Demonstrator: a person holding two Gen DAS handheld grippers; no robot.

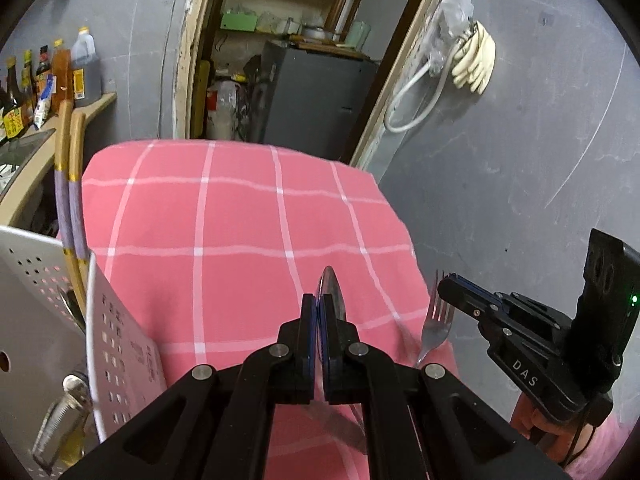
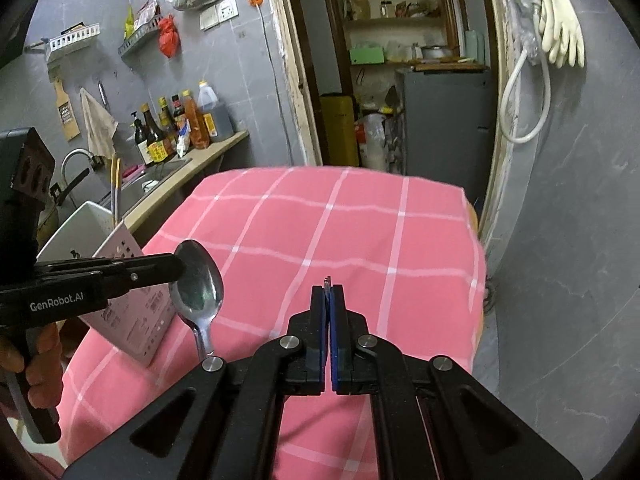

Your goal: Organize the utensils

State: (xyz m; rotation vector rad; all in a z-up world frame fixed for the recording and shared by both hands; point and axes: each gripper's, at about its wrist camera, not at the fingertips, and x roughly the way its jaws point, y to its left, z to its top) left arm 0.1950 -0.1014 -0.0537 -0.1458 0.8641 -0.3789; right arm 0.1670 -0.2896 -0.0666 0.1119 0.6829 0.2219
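Right of the white perforated holder (image 1: 120,344), above the pink checked cloth (image 1: 240,220): left gripper (image 1: 319,320) pinching a spoon (image 2: 198,284) by its bowl, jaws nearly closed on it; right gripper (image 2: 330,300) clamping a fork (image 1: 436,328) at the tines, handle hanging. Risking a slip, probably, since both are gripping smooth metal far from the handles. Also risking knocking the light holder while lowering either utensil in.

A white perforated utensil holder (image 2: 132,320) is standing at the left edge of the pink checked tablecloth (image 1: 240,220) — two long chopsticks (image 1: 72,200) sitting in it, a sink counter lined with sauce bottles (image 2: 180,124) lying behind.
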